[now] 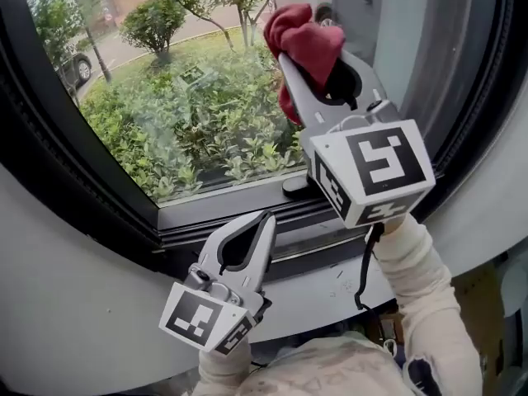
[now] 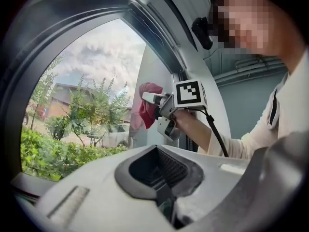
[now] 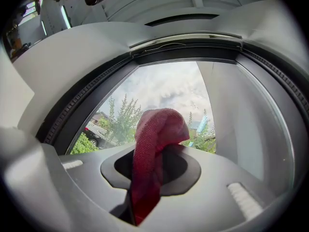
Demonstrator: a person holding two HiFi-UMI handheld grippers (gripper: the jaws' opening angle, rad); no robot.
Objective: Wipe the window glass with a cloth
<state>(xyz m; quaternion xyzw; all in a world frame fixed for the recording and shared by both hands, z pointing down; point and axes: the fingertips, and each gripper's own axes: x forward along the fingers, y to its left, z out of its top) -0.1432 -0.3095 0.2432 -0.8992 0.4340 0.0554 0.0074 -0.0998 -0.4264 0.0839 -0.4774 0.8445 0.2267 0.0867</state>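
Note:
The window glass (image 1: 165, 97) is a large rounded pane in a black rubber frame, with shrubs outside. A red cloth (image 1: 301, 44) is pinched in my right gripper (image 1: 307, 56), held up against the pane's right part near the grey pillar. The red cloth (image 3: 154, 149) bulges out past the jaws in the right gripper view, and in the left gripper view the red cloth (image 2: 147, 108) touches the glass. My left gripper (image 1: 260, 225) hangs lower by the sill, shut with nothing in it, jaws together.
A dark window sill and frame (image 1: 239, 221) runs below the pane. Curved grey wall panels (image 1: 74, 304) surround the window. A black handle (image 1: 297, 186) sits at the pane's lower edge. A person's sleeve and arm (image 2: 227, 139) hold the right gripper.

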